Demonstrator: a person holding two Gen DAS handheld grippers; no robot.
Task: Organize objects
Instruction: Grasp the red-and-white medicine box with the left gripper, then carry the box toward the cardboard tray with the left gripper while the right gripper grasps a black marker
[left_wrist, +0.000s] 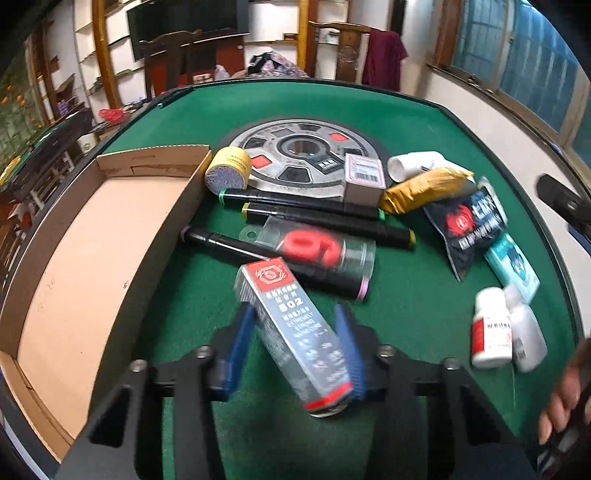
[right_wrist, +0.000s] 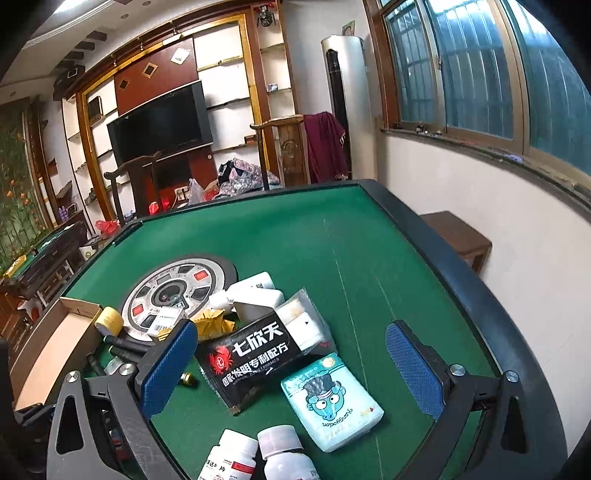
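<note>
Currently the left hand-held gripper (left_wrist: 295, 354) has its blue pads closed on a 502 glue box (left_wrist: 295, 332), box tilted, top end toward 11 o'clock, held above the green surface (left_wrist: 406, 306). Open cardboard box (left_wrist: 92, 277) sits at 9 o'clock of it. Just past the glue box at 12 o'clock: three black markers (left_wrist: 295, 203), a clear pack with a red 9 (left_wrist: 314, 247) lying across them. Yellow tape roll (left_wrist: 227, 170) touches the cardboard box corner.

Right hand-held gripper (right_wrist: 291, 369) is spread wide, holding nothing, hovering over a black sachet (right_wrist: 251, 358) and a tissue pack (right_wrist: 332, 398). Two white pill bottles (right_wrist: 258, 458) at 6 o'clock, close to the camera.
</note>
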